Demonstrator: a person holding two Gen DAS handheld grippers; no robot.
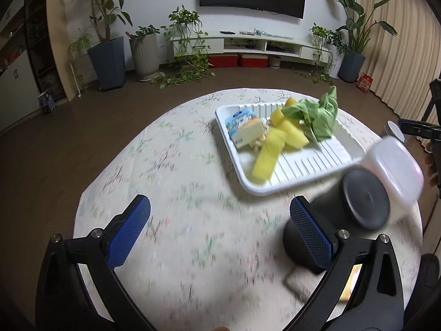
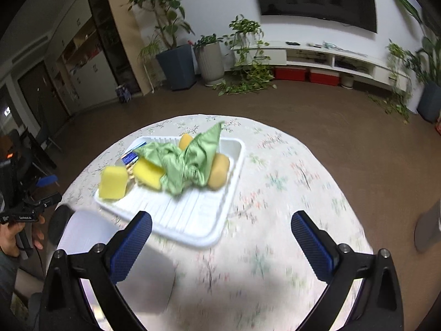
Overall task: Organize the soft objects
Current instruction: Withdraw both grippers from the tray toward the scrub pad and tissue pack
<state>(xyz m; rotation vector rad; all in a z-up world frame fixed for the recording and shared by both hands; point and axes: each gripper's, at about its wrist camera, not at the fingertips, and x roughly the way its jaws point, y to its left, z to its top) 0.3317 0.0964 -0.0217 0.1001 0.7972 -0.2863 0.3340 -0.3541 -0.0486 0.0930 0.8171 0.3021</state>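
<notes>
A round table with a pale floral tablecloth (image 1: 179,234) stands in the middle of the living room. A white ribbed tray (image 1: 308,165) sits on it toward the far side, and the soft things are gathered in that tray. A crumpled green cloth (image 1: 319,115) lies along the tray's far edge, draped partly over the yellow sponges (image 1: 292,135). One long sponge (image 1: 267,160) juts out toward the tray's near-left rim. A small blue-and-white packet (image 1: 244,129) rests in the tray's left corner, touching something pale and stringy that I cannot make out.

The left gripper (image 1: 220,231) hangs over the near part of the tabletop, its blue-padded fingers (image 1: 129,231) spread wide with nothing between them. Just beyond its right finger, close to the tray's near edge, is a blurred dark round object (image 1: 363,198) beside a translucent white container (image 1: 397,168); both are smeared by motion and I cannot tell exactly what they are or whether they touch the tray. A pale soft-looking piece (image 1: 300,281) lies on the cloth near the table's near-right edge.

The right gripper (image 2: 220,237) hovers over the table on the other side, jaws likewise wide apart and empty. From its camera the tray (image 2: 193,220) lies just ahead of its left finger (image 2: 132,248), with the green cloth (image 2: 187,162) heaped in the middle and sponges (image 2: 113,182) at either side.

At the table's left edge in this view, a hand (image 2: 16,237) grips the handle of the other gripper.
</notes>
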